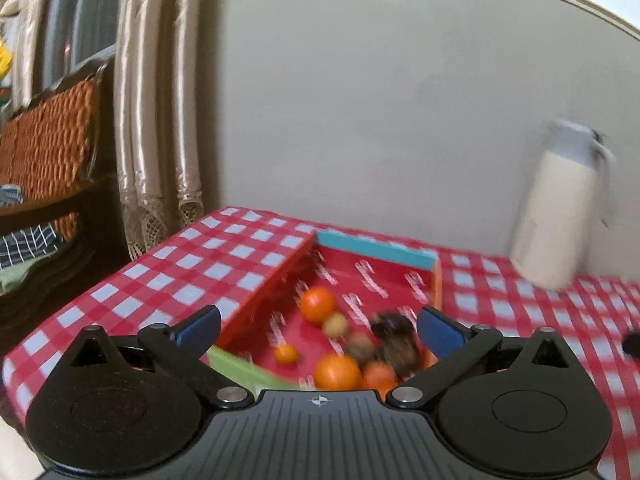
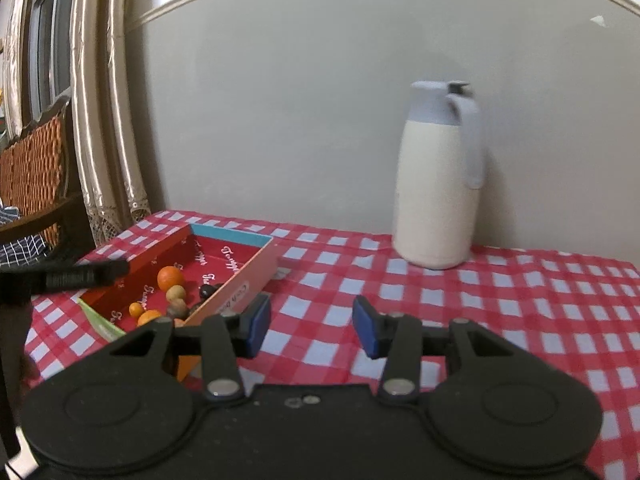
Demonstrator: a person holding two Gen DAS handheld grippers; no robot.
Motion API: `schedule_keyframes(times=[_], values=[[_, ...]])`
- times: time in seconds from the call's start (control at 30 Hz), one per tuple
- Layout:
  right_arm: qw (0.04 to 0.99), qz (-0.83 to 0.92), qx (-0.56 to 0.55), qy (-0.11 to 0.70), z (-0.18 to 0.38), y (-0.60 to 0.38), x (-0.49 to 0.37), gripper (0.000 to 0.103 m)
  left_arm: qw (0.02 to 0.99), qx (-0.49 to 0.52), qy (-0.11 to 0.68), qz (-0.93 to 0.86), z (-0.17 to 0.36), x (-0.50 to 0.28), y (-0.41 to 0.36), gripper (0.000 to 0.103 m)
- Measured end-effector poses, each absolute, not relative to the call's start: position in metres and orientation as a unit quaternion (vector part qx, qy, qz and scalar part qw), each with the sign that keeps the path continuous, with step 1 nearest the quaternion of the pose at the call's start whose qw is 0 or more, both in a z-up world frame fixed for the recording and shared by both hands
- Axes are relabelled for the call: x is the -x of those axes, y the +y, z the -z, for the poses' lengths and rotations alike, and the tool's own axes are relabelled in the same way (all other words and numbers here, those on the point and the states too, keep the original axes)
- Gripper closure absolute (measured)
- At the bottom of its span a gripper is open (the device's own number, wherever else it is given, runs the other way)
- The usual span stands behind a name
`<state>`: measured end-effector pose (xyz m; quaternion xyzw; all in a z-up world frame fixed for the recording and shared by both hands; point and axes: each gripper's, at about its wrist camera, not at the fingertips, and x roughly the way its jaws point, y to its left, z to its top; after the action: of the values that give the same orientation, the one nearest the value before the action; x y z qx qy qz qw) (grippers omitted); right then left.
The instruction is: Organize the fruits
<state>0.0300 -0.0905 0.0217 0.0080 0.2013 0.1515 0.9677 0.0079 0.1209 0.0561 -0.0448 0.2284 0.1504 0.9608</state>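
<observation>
1. The landmark was the shallow red cardboard box with one turquoise end wall, lying open on the desk, which was covered by a red-and-white checked cloth.
2. Inside the box lay the fruits: a large orange toward the middle, a second large orange at the near end, a small orange fruit beside it, two small tan round fruits, and a dark, blurred fruit against the right wall. The blur prevented closer identification of the dark fruit.
3. The left tool was spread to its widest, with the near end of the box and its fruits visible between the blue pads. No pad touched a fruit and nothing was gripped.
4. The right tool stood to the right of the box, above bare checked cloth. Its jaws were partly apart and empty; the left pad sat just beside the box's pale outer wall.
5. A tall cream jug with a grey lid and handle stood upright on the desk, well apart from the box, to its right, against the wall.
6. A woven orange chair back and pale satin curtains stood left of the box, beyond the desk edge.
</observation>
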Motion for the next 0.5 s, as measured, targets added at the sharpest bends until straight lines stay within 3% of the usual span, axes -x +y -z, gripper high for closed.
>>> schedule_keyframes(times=[0.5], values=[[0.971,-0.134,-0.023,0.195,-0.022,-0.116,0.076,0.059,0.967,0.023,0.225,-0.114,-0.07,0.118,0.091,0.0]])
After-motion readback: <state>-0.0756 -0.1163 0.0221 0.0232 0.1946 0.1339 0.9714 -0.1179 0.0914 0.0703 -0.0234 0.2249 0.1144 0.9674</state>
